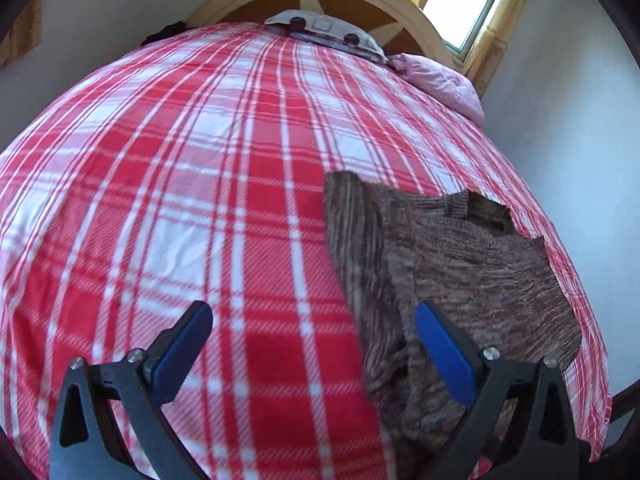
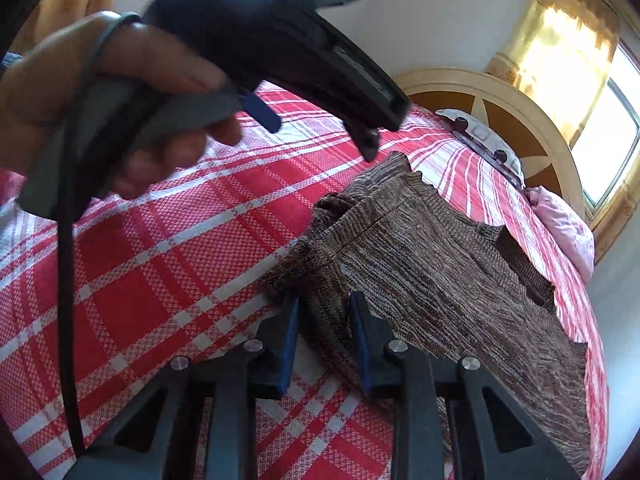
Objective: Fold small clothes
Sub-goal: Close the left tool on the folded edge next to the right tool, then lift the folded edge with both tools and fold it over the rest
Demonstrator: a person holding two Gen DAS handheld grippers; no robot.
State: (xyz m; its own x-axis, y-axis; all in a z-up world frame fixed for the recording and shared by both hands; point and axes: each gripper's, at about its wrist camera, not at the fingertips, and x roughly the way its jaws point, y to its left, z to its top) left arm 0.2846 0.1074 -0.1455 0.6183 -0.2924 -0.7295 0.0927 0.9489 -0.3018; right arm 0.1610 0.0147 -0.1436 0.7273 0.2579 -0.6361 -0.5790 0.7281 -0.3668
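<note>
A brown knitted sweater (image 1: 452, 264) lies on the red and white checked bedspread (image 1: 192, 184), towards the bed's right side. My left gripper (image 1: 312, 320) is open and empty, raised above the bed by the sweater's left edge. In the right wrist view the sweater (image 2: 432, 264) is partly folded, a sleeve bunched at its near left. My right gripper (image 2: 324, 316) has its jaws narrowly apart, with the sweater's near edge between the blue pads (image 2: 362, 344). The left gripper also shows in the right wrist view, held in a hand (image 2: 132, 92) above the bed.
A wooden headboard (image 1: 320, 4) and a patterned pillow (image 1: 320, 28) are at the far end. A pink pillow (image 1: 444, 80) lies at the far right. A window (image 1: 464, 0) with yellow curtains is behind. A white wall runs along the bed's right edge.
</note>
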